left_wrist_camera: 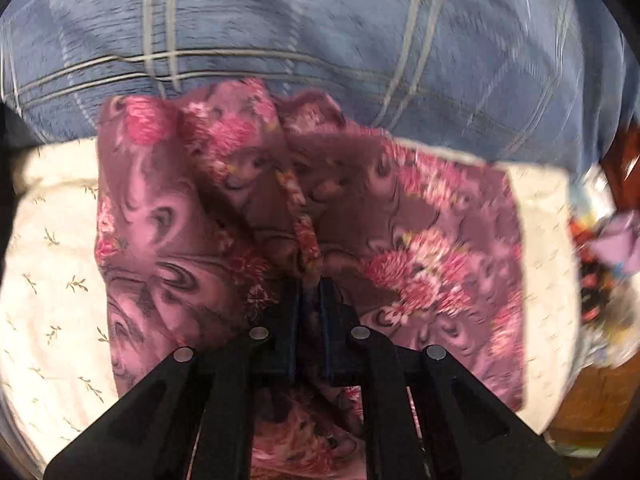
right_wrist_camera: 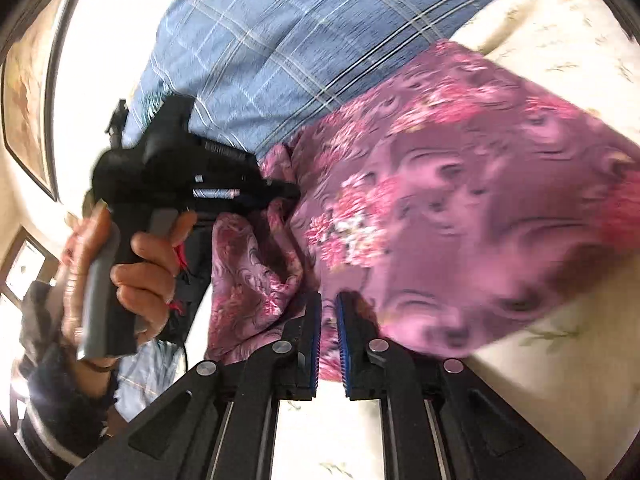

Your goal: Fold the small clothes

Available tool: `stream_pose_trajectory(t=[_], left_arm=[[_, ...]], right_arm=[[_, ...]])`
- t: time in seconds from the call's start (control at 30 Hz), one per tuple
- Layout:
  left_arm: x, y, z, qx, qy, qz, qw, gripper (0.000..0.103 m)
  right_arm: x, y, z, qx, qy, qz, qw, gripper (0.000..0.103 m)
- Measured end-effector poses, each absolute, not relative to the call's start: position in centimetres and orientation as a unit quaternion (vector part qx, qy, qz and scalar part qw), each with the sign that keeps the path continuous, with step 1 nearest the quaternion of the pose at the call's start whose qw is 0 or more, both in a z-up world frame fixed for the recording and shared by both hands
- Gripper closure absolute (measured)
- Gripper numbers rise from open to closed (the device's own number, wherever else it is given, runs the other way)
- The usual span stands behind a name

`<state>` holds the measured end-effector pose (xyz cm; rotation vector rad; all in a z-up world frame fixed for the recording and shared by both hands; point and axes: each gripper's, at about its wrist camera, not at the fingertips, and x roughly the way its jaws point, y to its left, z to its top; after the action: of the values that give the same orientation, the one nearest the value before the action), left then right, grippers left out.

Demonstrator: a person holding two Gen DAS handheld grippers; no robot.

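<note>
Grippers (left_wrist_camera: 310, 292) (right_wrist_camera: 328, 308) pinching silky floral garment (left_wrist_camera: 420, 220)

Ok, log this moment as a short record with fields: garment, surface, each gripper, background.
garment: pink-purple floral cloth, bunched and partly lifted, rest draped on the surface
surface: cream sheet with small sprig print
left gripper: shut on the floral cloth, a fold pinched between its fingers
right gripper: shut on the floral cloth's edge, blue pads close together
left hand: wrapped round the other gripper's handle, seen from the right wrist view
background: blue plaid fabric behind the cloth
image quality: motion blur in both views
</note>
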<state>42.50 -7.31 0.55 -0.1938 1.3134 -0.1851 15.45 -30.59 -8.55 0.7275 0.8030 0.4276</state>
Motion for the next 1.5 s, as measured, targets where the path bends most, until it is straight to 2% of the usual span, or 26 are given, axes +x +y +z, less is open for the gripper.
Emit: stream_pose_trajectory(t=[0.07,0.1,0.13,0.2,0.23,0.3,0.5,0.67,0.7,0.77,0.8,0.83,0.87,0.9,0.93,1.0,1.27,1.4,1.5], left_arm=[[42.7,-5.5,2.6,-0.117,0.59,-0.095,0.793,0.093],[42.8,-4.7,3.8,-0.122,0.578,-0.098,0.801,0.084],[42.9,-4.2,4.8,-0.121,0.572,-0.095,0.805,0.062],[42.9,-3.5,6.3,-0.111,0.565,-0.085,0.813,0.035],[42.8,-3.5,6.9,-0.102,0.562,-0.078,0.817,0.031],[42.8,-3.9,6.9,-0.085,0.57,-0.075,0.814,0.028],[42.9,-5.7,3.7,-0.045,0.605,-0.044,0.794,0.028],[43.8,-7.4,0.8,-0.016,0.63,-0.02,0.776,0.028],[43.8,-7.8,0.3,-0.007,0.633,-0.013,0.774,0.028],[43.8,-8.6,-0.6,0.019,0.637,-0.004,0.77,0.028],[43.6,-9.0,-0.7,0.037,0.636,0.0,0.771,0.029],[43.3,-9.4,-0.9,0.057,0.633,0.007,0.772,0.041],[43.0,-9.6,-0.9,0.07,0.626,0.016,0.777,0.05],[42.7,-9.4,-0.7,0.077,0.618,0.025,0.782,0.068],[42.3,-9.1,-0.5,0.074,0.613,0.026,0.786,0.082],[41.3,-8.4,0.4,0.057,0.6,0.016,0.798,0.095],[36.6,-12.6,6.3,0.032,0.541,-0.07,0.838,0.096],[36.1,-16.9,4.5,0.028,0.55,-0.118,0.826,0.096],[36.9,-18.0,1.1,-0.008,0.596,-0.123,0.793,0.096]], right_arm=[[14.8,-31.2,-7.9,0.338,0.371,0.214,0.838,0.084],[14.7,-31.2,-7.5,0.336,0.366,0.222,0.839,0.074],[14.4,-31.4,-7.2,0.336,0.362,0.23,0.839,0.063],[14.6,-30.7,-6.6,0.326,0.356,0.254,0.838,0.052],[15.2,-30.5,-6.6,0.321,0.355,0.261,0.838,0.051],[16.4,-29.3,-6.4,0.304,0.364,0.272,0.838,0.047],[18.0,-27.7,-7.1,0.314,0.368,0.274,0.831,0.043],[19.0,-26.8,-7.2,0.318,0.359,0.277,0.832,0.043],[19.0,-26.6,-7.2,0.313,0.36,0.279,0.834,0.046],[19.1,-26.1,-7.0,0.29,0.358,0.277,0.843,0.062],[19.4,-25.8,-7.2,0.283,0.363,0.287,0.84,0.083],[19.7,-25.6,-7.6,0.279,0.373,0.289,0.836,0.091],[19.8,-25.5,-8.0,0.282,0.378,0.284,0.835,0.091],[19.7,-25.6,-8.1,0.285,0.378,0.285,0.833,0.092],[19.6,-25.9,-7.9,0.292,0.37,0.288,0.834,0.093],[19.2,-26.6,-7.2,0.305,0.354,0.294,0.834,0.093],[15.8,-30.6,-4.1,0.365,0.305,0.305,0.825,0.094],[14.5,-34.4,-4.8,0.395,0.307,0.264,0.824,0.094],[14.7,-36.6,-7.4,0.418,0.351,0.222,0.808,0.093]])
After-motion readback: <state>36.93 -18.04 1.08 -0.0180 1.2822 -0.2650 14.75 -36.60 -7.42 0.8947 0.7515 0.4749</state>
